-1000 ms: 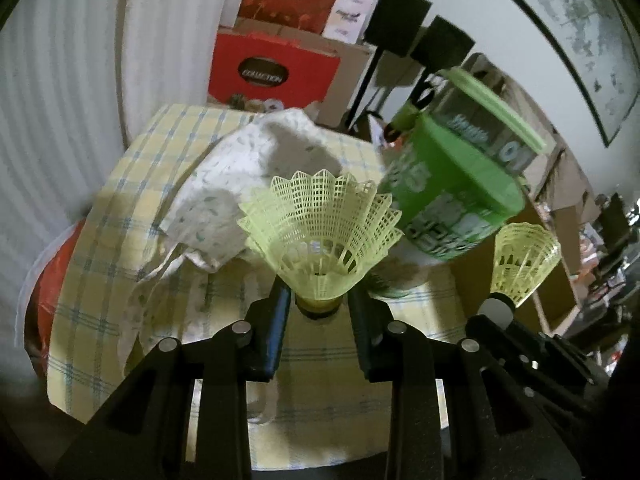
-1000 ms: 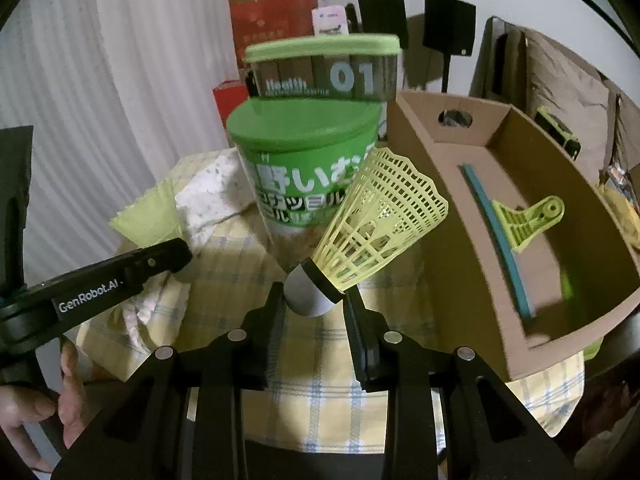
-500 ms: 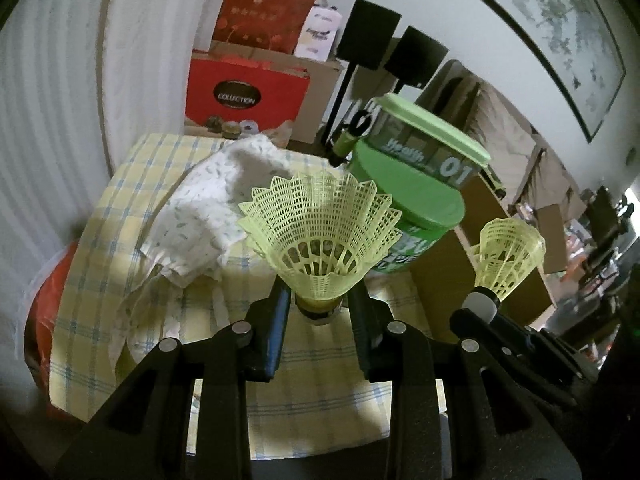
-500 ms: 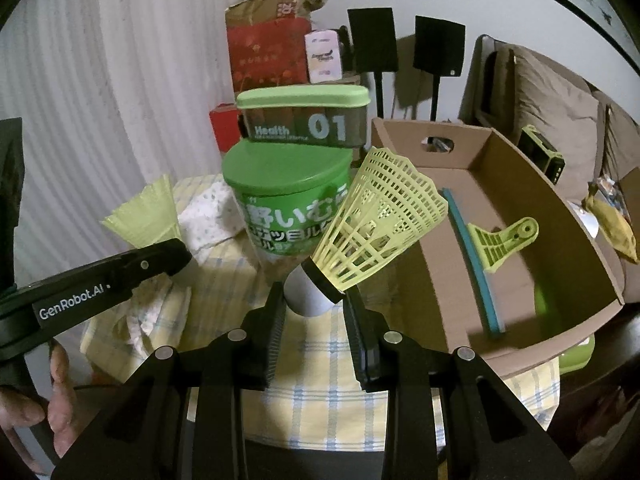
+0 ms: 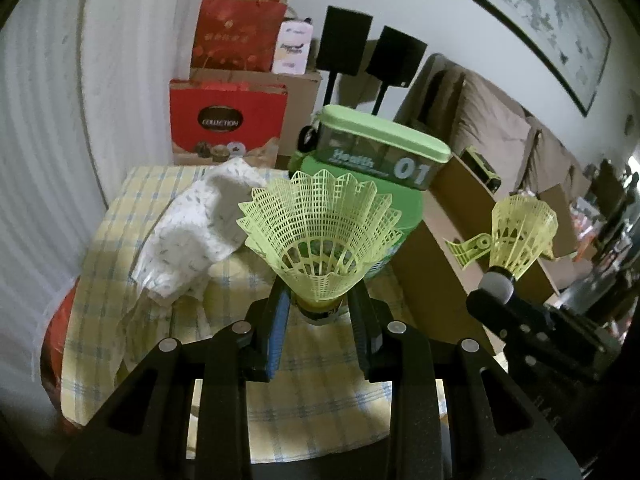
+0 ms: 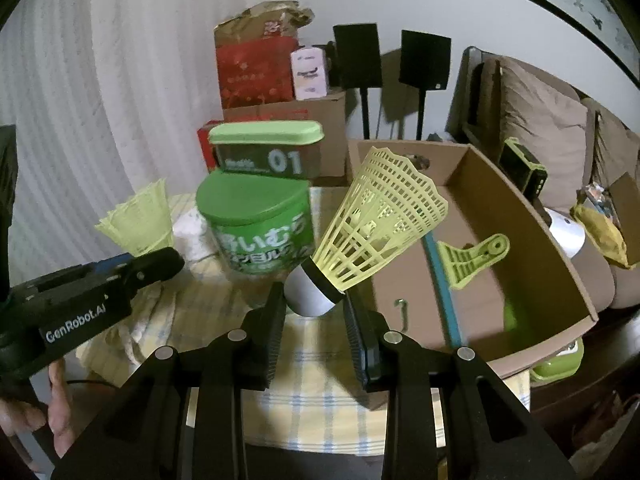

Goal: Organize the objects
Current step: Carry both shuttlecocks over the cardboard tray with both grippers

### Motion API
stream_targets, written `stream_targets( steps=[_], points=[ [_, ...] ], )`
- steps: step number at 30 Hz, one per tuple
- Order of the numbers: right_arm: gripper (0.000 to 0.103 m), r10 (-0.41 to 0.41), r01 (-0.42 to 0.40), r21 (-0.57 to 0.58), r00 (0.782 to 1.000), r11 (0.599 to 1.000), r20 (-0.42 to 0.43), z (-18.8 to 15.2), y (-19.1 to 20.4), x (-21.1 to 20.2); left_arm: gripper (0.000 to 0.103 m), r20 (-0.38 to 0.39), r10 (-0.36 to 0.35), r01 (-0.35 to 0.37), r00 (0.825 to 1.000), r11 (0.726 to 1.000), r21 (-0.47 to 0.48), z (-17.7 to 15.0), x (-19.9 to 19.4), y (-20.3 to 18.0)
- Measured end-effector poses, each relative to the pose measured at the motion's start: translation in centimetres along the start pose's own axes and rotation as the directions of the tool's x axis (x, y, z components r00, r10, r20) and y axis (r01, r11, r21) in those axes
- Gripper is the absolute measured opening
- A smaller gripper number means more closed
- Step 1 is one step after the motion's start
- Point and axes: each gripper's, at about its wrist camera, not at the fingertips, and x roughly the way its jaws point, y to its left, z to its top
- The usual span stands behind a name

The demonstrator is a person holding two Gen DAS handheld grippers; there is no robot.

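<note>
I've lifted both hands off the table point(image 5: 168, 320), left gripper point(image 5: 320, 312) and right gripper point(image 6: 314, 300) each clenched on a shuttlecock, ready for the cardboard box point(image 6: 560, 264)

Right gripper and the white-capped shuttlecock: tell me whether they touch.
Touching. The right wrist view shows the right gripper with both pads pressed on the shuttlecock at its white cap, which sits wedged between them with no gap, skirt tilted up to the right.
</note>
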Motion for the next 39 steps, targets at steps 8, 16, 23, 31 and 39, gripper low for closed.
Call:
stream_targets(
  steps=[8,16,23,31,39],
  points=[
    [0.029,-0.025,0.025,0.020,0.999,0.999,0.020,0.5,-2.1,-0.9,0.027,0.025,0.014,-0.016,1.000,0.998,0.061,0.3,-0.1,-2.9],
    [0.029,-0.056,0.055,0.048,0.998,0.997,0.028,0.8,-4.7,-1.4,0.027,0.024,0.000,-0.002,1.000,0.995,0.103,0.1,0.7,-5.8],
    [0.029,-0.089,0.087,0.065,0.995,0.994,0.033,1.0,-7.2,-2.0,0.027,0.016,-0.032,0.029,0.999,0.989,0.146,0.1,1.6,-9.3],
    [0.029,-0.121,0.118,0.082,0.992,0.990,0.036,1.1,-9.9,-2.4,0.027,0.011,-0.050,0.047,0.999,0.983,0.176,0.6,2.7,-12.4],
    [0.029,-0.161,0.158,0.097,0.987,0.983,0.020,0.9,-12.7,-2.1,0.027,0.000,-0.069,0.068,0.998,0.981,0.182,0.8,4.5,-14.8]
  ],
)
